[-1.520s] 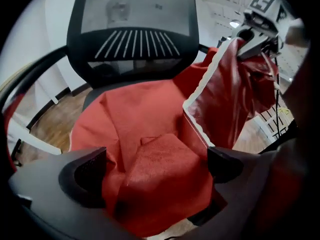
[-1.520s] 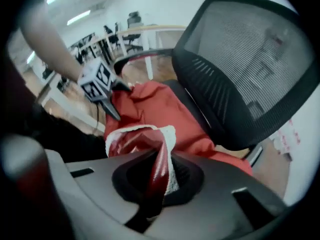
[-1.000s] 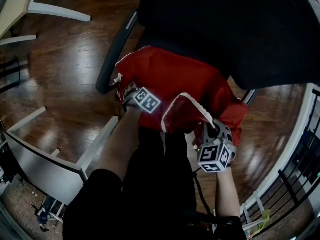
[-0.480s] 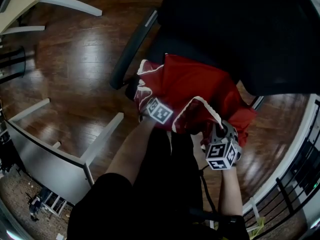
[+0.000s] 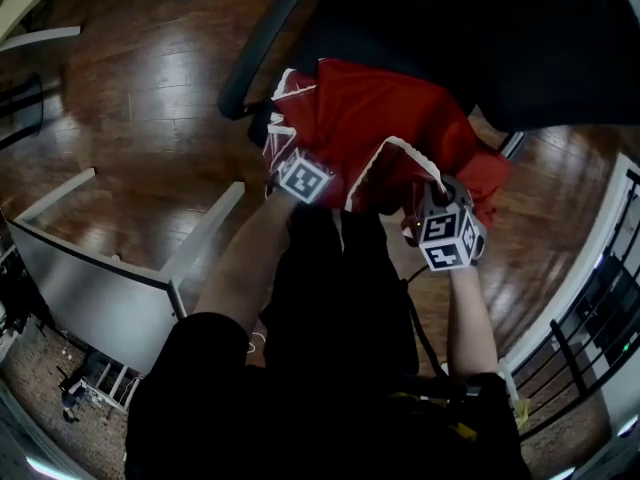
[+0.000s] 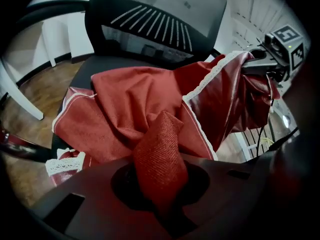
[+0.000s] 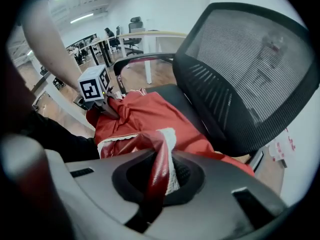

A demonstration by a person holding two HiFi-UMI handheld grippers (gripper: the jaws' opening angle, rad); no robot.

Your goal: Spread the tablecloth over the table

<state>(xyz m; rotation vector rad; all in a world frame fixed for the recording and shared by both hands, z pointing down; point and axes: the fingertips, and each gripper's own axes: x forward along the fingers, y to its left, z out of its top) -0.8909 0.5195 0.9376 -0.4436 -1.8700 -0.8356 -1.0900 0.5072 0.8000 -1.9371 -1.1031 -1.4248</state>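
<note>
The red tablecloth (image 5: 375,133) with white lace trim lies crumpled on the seat of a black office chair (image 5: 500,38). My left gripper (image 5: 287,160) is at the cloth's near left part. Its jaws have just been closing, and they now pinch a raised fold of red cloth (image 6: 159,154) between them. My right gripper (image 5: 428,196) is shut on the cloth's lace-trimmed edge (image 7: 162,156) at the near right and holds it up off the seat. In the left gripper view the right gripper (image 6: 265,64) shows at upper right; in the right gripper view the left gripper (image 7: 107,104) shows at left.
The chair's mesh back (image 7: 240,74) rises behind the cloth, and its armrest (image 5: 258,53) runs along the left. A white desk frame (image 5: 130,258) stands on the wooden floor (image 5: 150,118) at near left. A dark railing (image 5: 590,338) runs at right.
My left gripper has shifted right along the cloth's near edge and risen, from open to shut on a fold. The right gripper keeps its grip on the lace edge.
</note>
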